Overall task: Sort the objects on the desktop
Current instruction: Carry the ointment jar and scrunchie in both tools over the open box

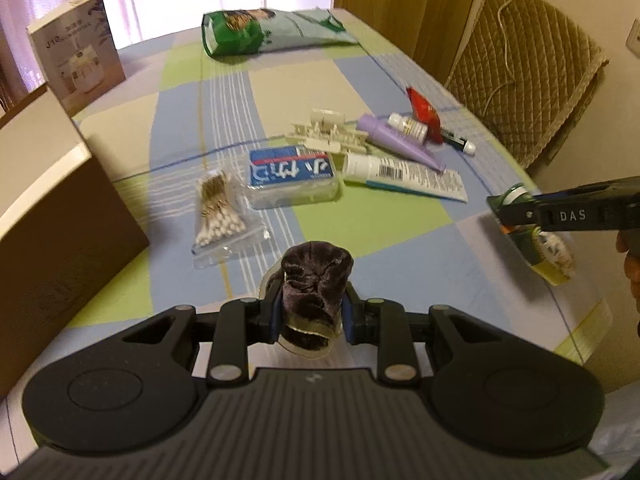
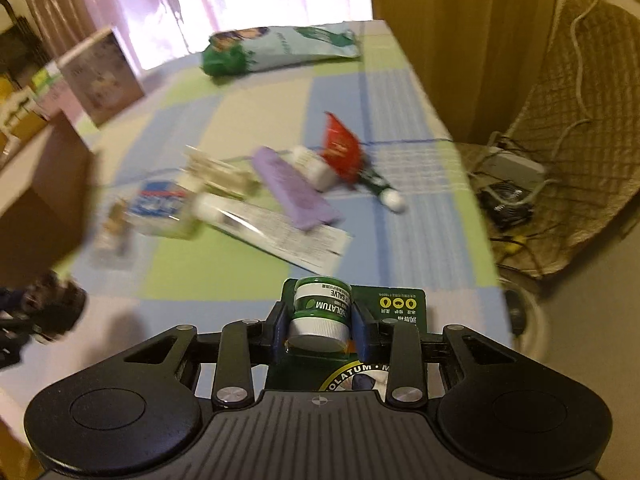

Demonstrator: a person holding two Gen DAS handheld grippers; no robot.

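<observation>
My left gripper (image 1: 308, 314) is shut on a dark purple velvet bundle (image 1: 316, 272), held above the checked tablecloth (image 1: 392, 236). My right gripper (image 2: 320, 330) is shut on a green salve jar (image 2: 322, 304) in its green card pack (image 2: 400, 304), with the blue pads against the jar's sides. In the left wrist view the right gripper (image 1: 516, 212) comes in from the right edge with the salve pack (image 1: 554, 254) hanging from it. In the right wrist view the left gripper (image 2: 40, 316) shows as a dark blur at the left edge.
Mid-table lie a cotton swab bag (image 1: 220, 216), a blue pack (image 1: 292, 176), a white tube (image 1: 400, 176), a purple tube (image 1: 396, 140), a small white bottle (image 1: 408, 128), a red packet (image 1: 424, 112) and a white clip (image 1: 328, 132). A cardboard box (image 1: 52, 208) stands left, a green bag (image 1: 272, 32) at the back.
</observation>
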